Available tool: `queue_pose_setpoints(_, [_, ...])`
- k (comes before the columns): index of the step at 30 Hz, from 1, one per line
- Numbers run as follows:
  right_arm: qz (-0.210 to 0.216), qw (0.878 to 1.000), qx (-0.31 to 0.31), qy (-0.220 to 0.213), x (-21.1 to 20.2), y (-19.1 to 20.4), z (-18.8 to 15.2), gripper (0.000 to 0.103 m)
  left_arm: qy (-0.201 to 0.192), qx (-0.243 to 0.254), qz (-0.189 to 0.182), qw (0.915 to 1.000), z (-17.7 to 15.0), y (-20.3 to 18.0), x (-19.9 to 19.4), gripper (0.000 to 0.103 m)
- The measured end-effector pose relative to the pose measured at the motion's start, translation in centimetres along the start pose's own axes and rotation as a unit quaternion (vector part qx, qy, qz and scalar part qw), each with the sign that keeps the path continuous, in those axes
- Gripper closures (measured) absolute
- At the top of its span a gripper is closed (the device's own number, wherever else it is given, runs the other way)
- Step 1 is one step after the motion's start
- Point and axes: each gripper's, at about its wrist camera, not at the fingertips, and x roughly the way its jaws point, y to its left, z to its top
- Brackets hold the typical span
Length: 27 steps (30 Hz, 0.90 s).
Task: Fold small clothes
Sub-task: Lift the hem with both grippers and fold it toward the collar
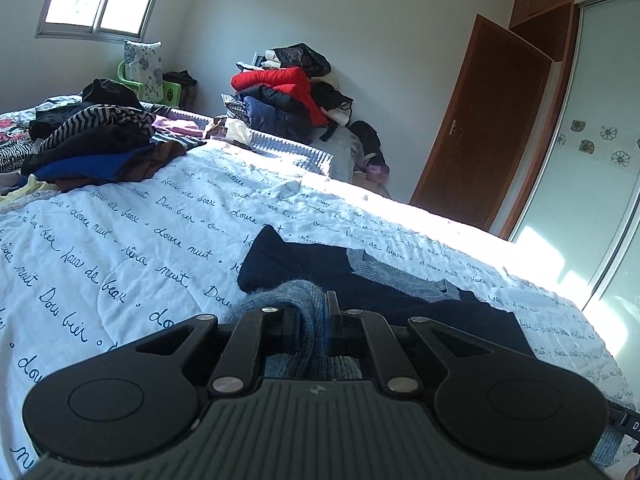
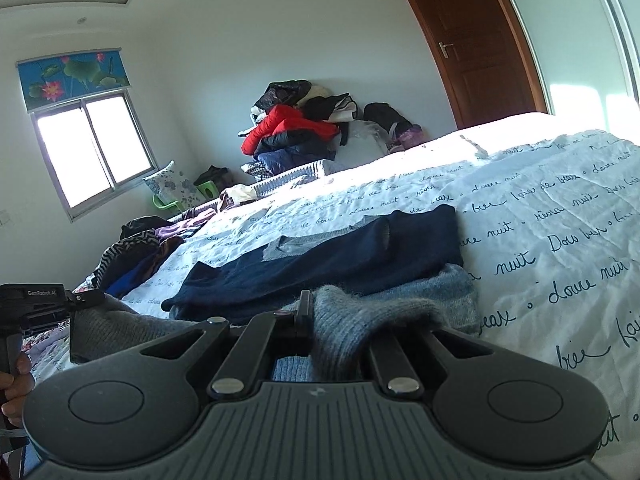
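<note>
Sweater (image 1: 360,276) lies flat on the bed, navy body with a grey-blue knit hem bunched at the near edge, and we hold that hem at two spots. Our left gripper (image 1: 312,320) has its jaws pinched nearly together on a roll of the fuzzy grey-blue knit, which bulges up between the two black fingers. Our right gripper (image 2: 336,320) does the same on its side: the knit (image 2: 348,320) is caught between its jaws and drapes over the right finger, hiding it, so only the left finger shows clearly. In the right wrist view the sweater (image 2: 320,264) stretches away from us, grey collar band toward the far side, and the left gripper (image 2: 40,304) appears at the left edge with grey fabric hanging from it. The bedspread (image 1: 132,240) is white with dark script lettering, sunlit toward the far edge. A stack of folded clothes (image 1: 100,148) sits at the far left of the bed. Beyond the bed, a heap of clothes (image 1: 288,96) with a red jacket leans against the wall, near a brown door (image 1: 480,128).
</note>
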Motion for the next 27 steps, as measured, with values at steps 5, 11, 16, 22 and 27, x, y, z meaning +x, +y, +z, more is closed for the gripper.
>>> queue_pose_setpoints(5, [-0.003, 1.0, 0.005, 0.002, 0.8, -0.5, 0.3, 0.098, 0.008, 0.009, 0.012, 0.9999, 0.0, -0.7, 1.5, 0.094])
queue_pose_setpoints(11, [-0.002, 1.0, 0.012, 0.003, 1.8, -1.0, 0.6, 0.098, 0.01, 0.02, 0.023, 0.9995, 0.1, -1.4, 3.1, 0.094])
queue_pose_setpoints(16, [-0.001, 1.0, 0.018, 0.005, 2.8, -1.6, 0.9, 0.098, 0.012, 0.023, 0.03, 0.9992, 0.3, -1.6, 4.2, 0.094])
queue_pose_setpoints(22, [-0.003, 1.0, 0.02, 0.008, 3.9, -2.3, 1.3, 0.097, 0.014, 0.03, 0.038, 0.9987, 0.4, -1.9, 5.6, 0.094])
queue_pose_setpoints(27, [-0.004, 1.0, 0.021, 0.01, 4.8, -2.6, 1.7, 0.097, 0.014, 0.034, 0.042, 0.9985, 0.4, -2.0, 6.4, 0.094])
